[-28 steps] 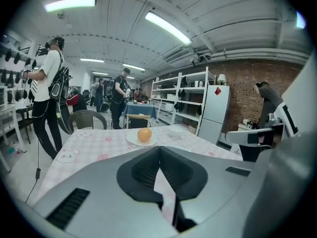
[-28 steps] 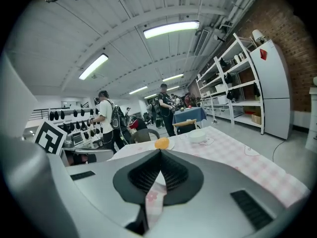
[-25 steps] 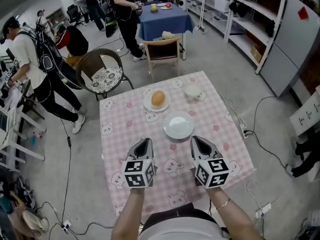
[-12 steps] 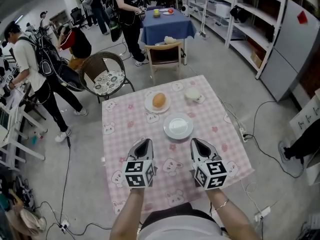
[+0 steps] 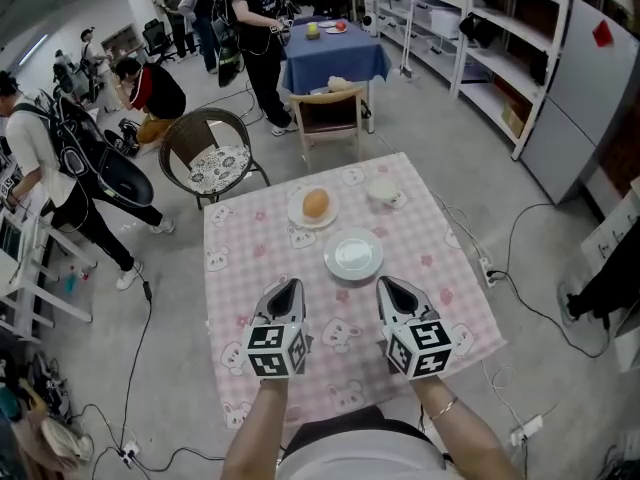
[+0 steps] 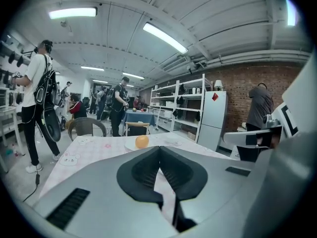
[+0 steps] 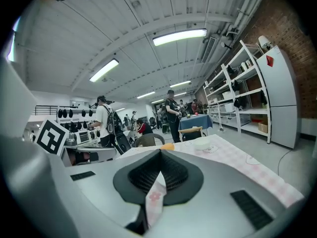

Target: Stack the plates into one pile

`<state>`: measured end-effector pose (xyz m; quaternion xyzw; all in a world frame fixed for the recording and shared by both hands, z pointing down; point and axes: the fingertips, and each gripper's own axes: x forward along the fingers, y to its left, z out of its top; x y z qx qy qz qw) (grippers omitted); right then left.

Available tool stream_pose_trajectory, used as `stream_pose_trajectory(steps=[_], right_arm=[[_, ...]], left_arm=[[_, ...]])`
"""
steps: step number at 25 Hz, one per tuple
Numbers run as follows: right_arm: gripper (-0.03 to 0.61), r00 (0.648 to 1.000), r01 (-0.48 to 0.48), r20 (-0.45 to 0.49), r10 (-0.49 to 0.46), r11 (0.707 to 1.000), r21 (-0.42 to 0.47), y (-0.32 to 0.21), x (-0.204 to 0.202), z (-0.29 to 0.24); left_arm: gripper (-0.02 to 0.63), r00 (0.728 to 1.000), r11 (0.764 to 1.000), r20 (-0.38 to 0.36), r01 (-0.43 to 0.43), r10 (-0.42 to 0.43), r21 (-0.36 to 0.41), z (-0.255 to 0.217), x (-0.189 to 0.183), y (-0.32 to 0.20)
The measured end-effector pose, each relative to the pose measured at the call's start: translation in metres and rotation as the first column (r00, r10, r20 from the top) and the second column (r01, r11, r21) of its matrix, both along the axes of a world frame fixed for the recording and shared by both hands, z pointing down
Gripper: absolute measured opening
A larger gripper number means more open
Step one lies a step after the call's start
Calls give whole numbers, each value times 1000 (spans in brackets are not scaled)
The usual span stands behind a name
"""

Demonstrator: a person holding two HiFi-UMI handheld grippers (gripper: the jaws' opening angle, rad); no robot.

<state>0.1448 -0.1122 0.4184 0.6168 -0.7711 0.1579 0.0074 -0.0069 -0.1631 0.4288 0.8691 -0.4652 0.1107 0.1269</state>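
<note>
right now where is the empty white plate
In the head view the empty white plate lies mid-table, just ahead of the right gripper and nearer to the person than the orange.

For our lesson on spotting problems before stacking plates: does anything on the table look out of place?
Yes: an orange sits on the far plate, so another plate probably could not stack flat on it. The near plate is empty. Nothing looks spilled or broken.

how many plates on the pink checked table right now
2. One empty white plate sits mid-table; the other plate, beyond it to the left, holds an orange. The white dish far right looks like a bowl.
</note>
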Motion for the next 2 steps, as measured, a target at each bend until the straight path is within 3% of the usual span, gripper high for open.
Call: stream_pose_trajectory(steps=[2], right_arm=[[3, 1000, 6, 2, -6, 1000, 1, 2, 3, 0]], left_arm=[[20, 1000, 1000, -3, 7, -7, 2, 0, 2, 2]])
